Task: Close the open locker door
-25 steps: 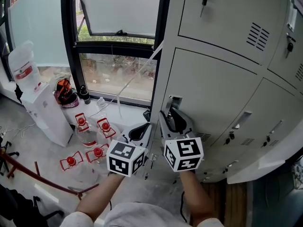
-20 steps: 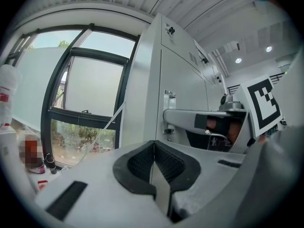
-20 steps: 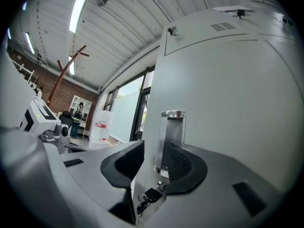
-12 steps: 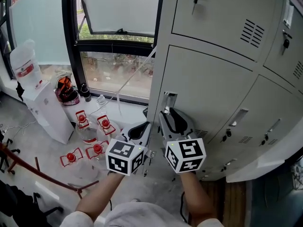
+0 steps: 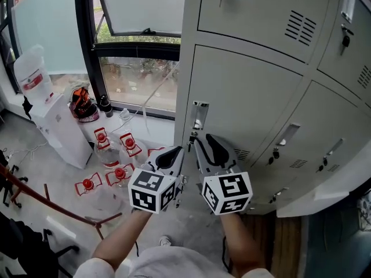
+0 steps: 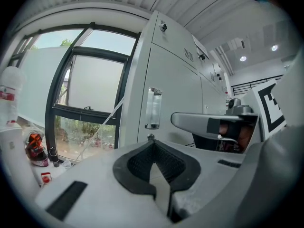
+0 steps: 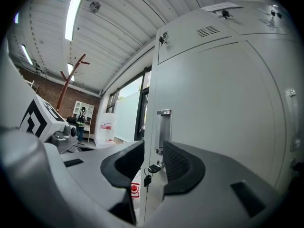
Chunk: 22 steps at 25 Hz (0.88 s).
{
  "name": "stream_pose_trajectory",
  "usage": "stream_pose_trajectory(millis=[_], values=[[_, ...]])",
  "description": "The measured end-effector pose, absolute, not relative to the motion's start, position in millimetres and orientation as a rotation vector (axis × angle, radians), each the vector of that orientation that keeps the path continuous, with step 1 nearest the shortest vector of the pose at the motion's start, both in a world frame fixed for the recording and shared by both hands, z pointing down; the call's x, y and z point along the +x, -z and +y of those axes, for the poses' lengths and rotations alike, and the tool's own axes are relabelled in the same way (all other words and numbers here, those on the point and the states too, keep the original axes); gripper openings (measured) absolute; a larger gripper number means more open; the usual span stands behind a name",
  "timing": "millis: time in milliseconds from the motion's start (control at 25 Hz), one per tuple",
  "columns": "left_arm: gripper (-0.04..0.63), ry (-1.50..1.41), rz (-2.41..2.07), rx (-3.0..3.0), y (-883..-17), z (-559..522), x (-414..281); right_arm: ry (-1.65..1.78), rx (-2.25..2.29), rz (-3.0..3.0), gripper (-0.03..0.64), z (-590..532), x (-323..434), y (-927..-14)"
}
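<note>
right claw (image 5: 205, 142) below locker door handle (image 5: 199, 115), left claw (image 5: 173, 154) beside it

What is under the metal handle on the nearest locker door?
A key sticks out just under the handle, with a small dark piece hanging from it. The door hides whatever is inside.

The left gripper (image 5: 170, 155) and the right gripper (image 5: 207, 146) are moulded in light grey plastic, and each is lined with curved black ribbed pads (image 7: 183, 161). A dark rectangular slot (image 6: 66, 199) is set into the grey jaw body. A white cube (image 5: 153, 191) printed with black square markers is mounted behind each gripper. White sleeves (image 5: 95, 268) and a white shirt (image 5: 168, 264) are worn.
</note>
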<state>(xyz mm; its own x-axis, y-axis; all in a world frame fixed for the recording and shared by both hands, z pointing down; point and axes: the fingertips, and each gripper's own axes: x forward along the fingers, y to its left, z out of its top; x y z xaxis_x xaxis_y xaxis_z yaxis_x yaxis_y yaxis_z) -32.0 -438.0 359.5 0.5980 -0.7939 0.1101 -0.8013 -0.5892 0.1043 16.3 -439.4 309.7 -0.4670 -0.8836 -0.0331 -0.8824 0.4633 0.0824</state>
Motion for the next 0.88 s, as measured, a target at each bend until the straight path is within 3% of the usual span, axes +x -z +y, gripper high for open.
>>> stream_pose_trajectory(millis=[880], values=[[0.008, -0.104, -1.329, 2.698, -359.9, -381.2, 72.3, 0.117, 1.649, -2.630, 0.049, -364.9, 116.8, -323.0]])
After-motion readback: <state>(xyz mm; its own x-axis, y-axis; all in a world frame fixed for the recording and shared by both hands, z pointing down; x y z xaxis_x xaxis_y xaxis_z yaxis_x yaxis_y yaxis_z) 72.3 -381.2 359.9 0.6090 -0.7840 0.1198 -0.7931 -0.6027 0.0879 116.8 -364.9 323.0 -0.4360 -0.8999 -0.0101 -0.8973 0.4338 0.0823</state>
